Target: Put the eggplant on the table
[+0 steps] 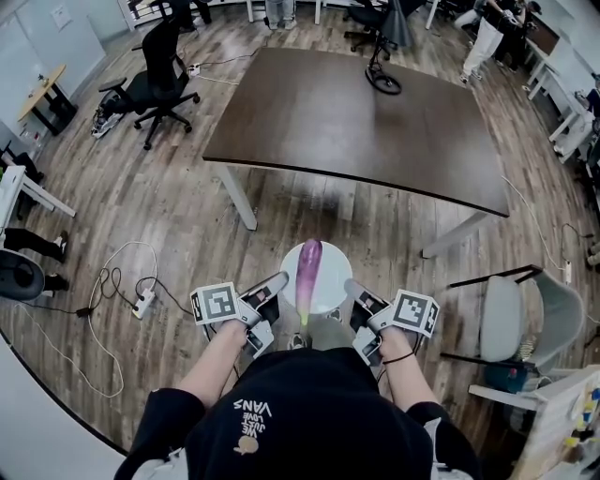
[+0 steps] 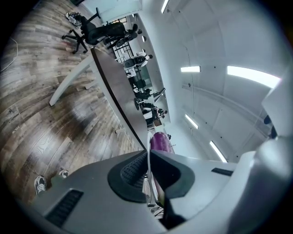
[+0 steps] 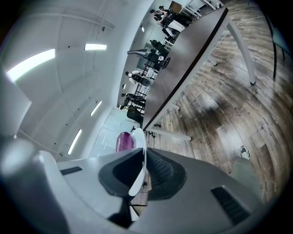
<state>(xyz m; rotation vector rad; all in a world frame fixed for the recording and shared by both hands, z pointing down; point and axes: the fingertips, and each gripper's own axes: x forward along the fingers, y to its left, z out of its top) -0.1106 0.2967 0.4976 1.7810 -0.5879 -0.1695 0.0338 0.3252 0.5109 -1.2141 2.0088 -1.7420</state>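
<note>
As the left gripper and right gripper each pinch the plate rim in their jaws, we hold the eggplant midway between them, long axis pointing ahead toward the worktop, well apart.

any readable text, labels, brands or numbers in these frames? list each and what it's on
"VANS": on the person's black shirt, upside down in the head view; the smaller words beside it look like "WE JUST LOVE", not certain.
Square markers on the gripper cubes: black-and-white patterns, no letters.
Sheet on the far wall: too small to read.
Both gripper views: no text.
</note>
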